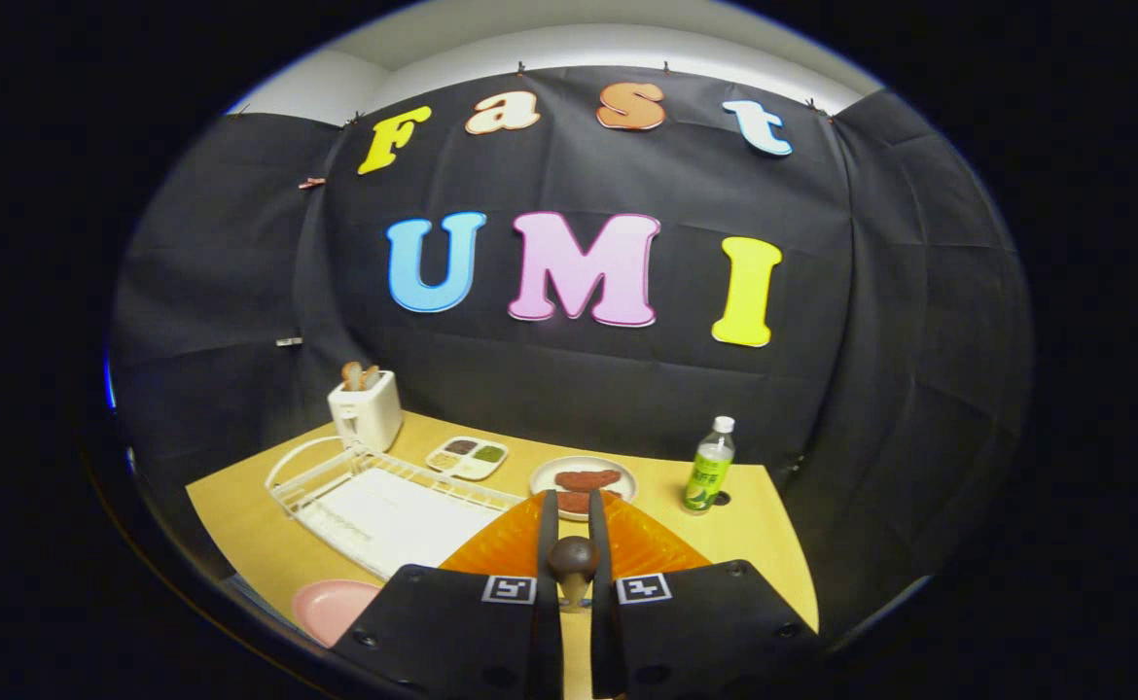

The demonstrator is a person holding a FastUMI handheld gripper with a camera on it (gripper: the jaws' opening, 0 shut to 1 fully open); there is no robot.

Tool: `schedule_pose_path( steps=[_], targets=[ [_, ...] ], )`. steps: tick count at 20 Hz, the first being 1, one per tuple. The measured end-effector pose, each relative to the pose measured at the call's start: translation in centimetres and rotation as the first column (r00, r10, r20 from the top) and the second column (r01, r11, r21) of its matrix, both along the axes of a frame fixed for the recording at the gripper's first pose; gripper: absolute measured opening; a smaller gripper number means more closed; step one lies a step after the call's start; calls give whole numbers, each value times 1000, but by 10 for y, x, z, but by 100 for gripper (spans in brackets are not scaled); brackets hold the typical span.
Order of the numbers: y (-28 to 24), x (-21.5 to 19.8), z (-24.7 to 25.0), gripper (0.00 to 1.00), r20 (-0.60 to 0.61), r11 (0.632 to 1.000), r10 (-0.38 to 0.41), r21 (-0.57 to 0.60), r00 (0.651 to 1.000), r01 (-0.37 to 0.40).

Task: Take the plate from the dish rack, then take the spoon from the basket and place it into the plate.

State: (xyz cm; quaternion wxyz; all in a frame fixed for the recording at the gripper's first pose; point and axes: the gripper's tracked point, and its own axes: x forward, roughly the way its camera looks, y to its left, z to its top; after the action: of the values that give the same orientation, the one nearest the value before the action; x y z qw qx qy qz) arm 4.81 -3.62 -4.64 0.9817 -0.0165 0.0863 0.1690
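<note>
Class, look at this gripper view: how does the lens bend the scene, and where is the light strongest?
Gripper view: fisheye curves the table edges and wall; light is strongest overhead; the gripper, shut on a dark-handled spoon, stays sharp above the orange plate.

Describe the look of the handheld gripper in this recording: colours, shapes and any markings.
The gripper has two broad matte black blocks with dark screws, each carrying a small black-and-white square tag near its inner corner. From these, two slim dark jaws run forward, close together and parallel. No cables or sleeve are visible.

The camera rides on the gripper point(569, 515), raised above the counter point(258, 544), facing forward toward the booth's back wall.
</note>
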Motion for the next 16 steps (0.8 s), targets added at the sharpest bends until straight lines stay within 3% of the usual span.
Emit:
schedule_pose_path(
  steps=[7, 11, 16],
  targets=[
    [123, -55, -53, 15, -68, 976, 218, 25, 974, -217],
    [171, -61, -91, 15, -80, 958, 286, -8, 955, -288],
    [214, -65, -127, 15, -110, 933, 360, 33, 927, -358]
  ],
)
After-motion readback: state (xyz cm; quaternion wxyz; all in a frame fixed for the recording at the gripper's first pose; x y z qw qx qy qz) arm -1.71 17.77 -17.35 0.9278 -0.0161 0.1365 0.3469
